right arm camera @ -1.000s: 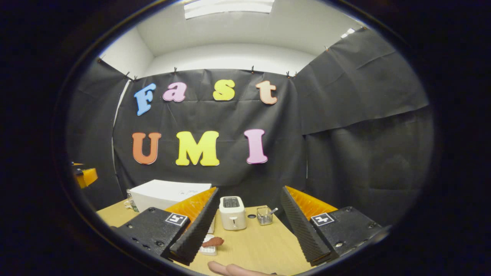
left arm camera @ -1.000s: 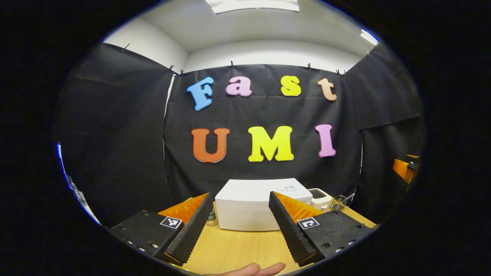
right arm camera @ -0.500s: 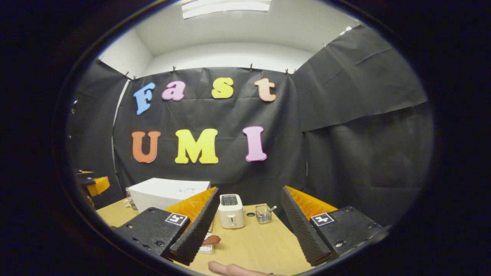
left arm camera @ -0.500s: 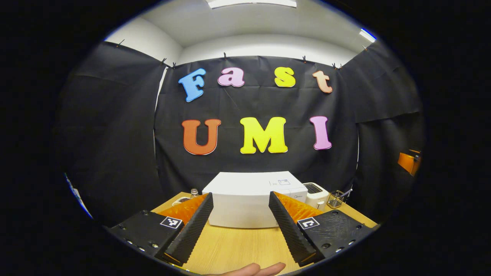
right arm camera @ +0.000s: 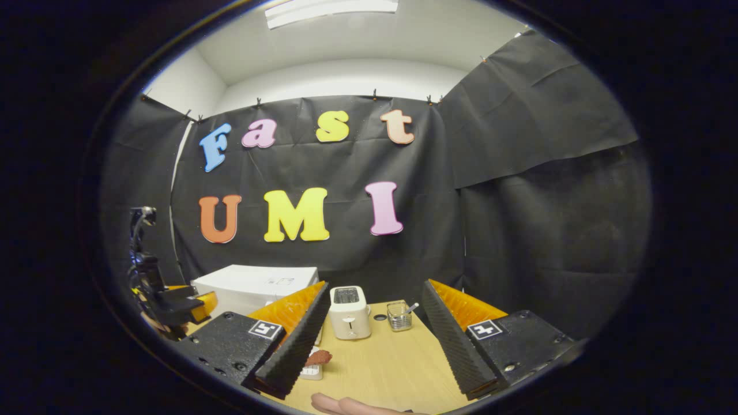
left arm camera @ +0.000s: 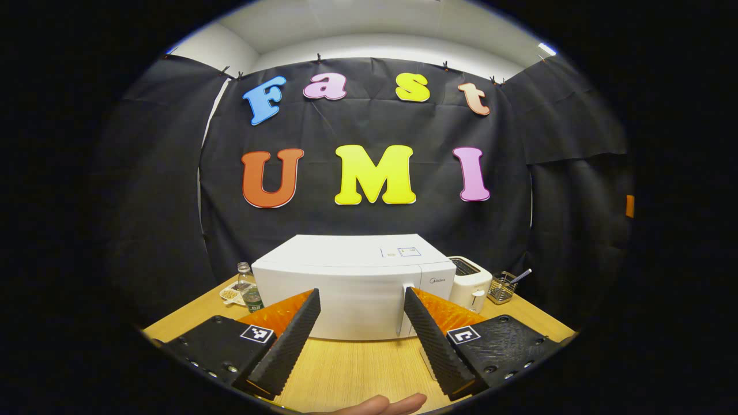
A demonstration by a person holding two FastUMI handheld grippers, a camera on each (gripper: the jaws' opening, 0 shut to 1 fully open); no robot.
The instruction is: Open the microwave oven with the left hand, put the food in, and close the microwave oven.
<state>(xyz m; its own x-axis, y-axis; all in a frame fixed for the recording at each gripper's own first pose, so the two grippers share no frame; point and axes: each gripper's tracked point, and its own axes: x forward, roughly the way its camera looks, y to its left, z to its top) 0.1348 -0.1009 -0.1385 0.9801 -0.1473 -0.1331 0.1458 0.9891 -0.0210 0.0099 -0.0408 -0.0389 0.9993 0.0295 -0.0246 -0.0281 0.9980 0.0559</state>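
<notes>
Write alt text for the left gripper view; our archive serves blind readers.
An open hand-held gripper faces a closed white microwave on a wooden table, its fingers apart, not touching it. A toaster and a wire basket stand right of the microwave, a bottle left.

Brand "Midea" on microwave oven [left arm camera: 346, 288] front

Toaster [left arm camera: 470, 283] right of microwave [left arm camera: 353, 285] — on table [left arm camera: 346, 374]
</notes>
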